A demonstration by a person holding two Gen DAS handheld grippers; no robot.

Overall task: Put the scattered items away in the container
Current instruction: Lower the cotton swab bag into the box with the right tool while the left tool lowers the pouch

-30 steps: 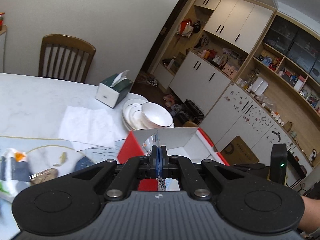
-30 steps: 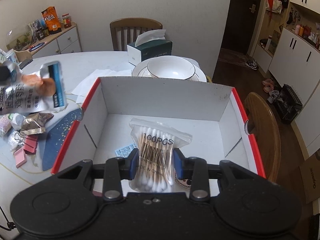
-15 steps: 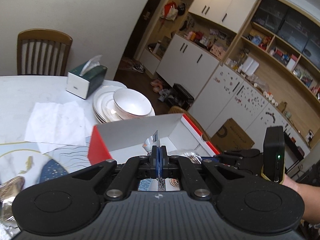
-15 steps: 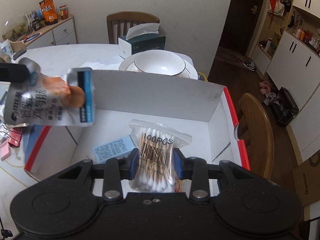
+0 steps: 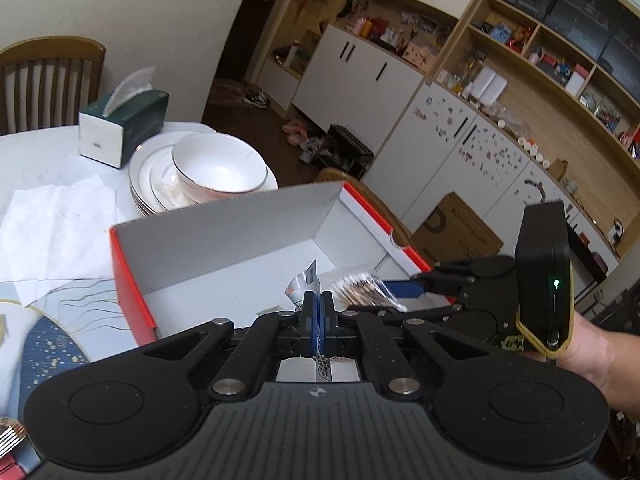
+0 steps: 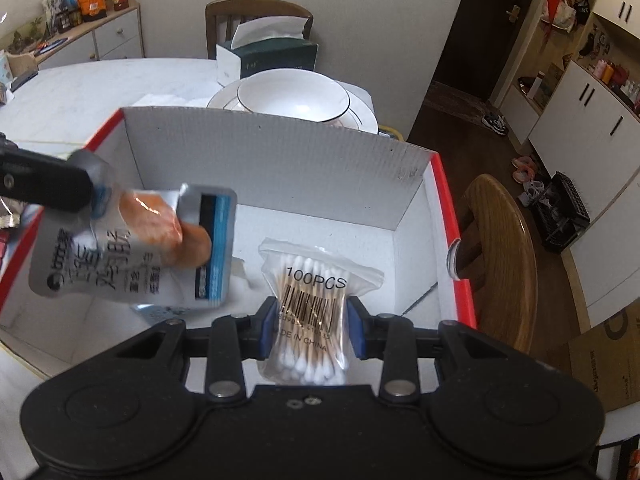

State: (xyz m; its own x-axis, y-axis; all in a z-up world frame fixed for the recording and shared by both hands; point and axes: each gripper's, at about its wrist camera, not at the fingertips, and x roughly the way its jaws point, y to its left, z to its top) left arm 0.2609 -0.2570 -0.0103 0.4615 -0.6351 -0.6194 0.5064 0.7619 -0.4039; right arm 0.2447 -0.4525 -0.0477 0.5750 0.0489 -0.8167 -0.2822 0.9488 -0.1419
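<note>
A red-and-white cardboard box (image 6: pixel 264 148) stands open on the table; it also shows in the left wrist view (image 5: pixel 224 236). My right gripper (image 6: pixel 312 322) is shut on a clear bag of cotton swabs (image 6: pixel 314 300) and holds it over the box's near side. My left gripper (image 5: pixel 319 312) is shut on the edge of a silver snack pouch (image 6: pixel 136 248), which hangs over the left part of the box. In the left wrist view the pouch (image 5: pixel 304 282) shows only as a sliver, with the right gripper's fingers (image 5: pixel 408 288) and the swabs (image 5: pixel 360 288) beside it.
A bowl on stacked plates (image 5: pixel 216 172) and a green tissue box (image 5: pixel 120 128) stand behind the box. White paper napkins (image 5: pixel 52 224) lie to the left. A wooden chair (image 6: pixel 500 248) is at the box's right. A small blue packet (image 6: pixel 160 314) lies inside the box.
My left gripper has carried the snack pouch rightward from beside the box to over its inside. The right gripper has kept the swab bag over the box, moving slightly forward.
</note>
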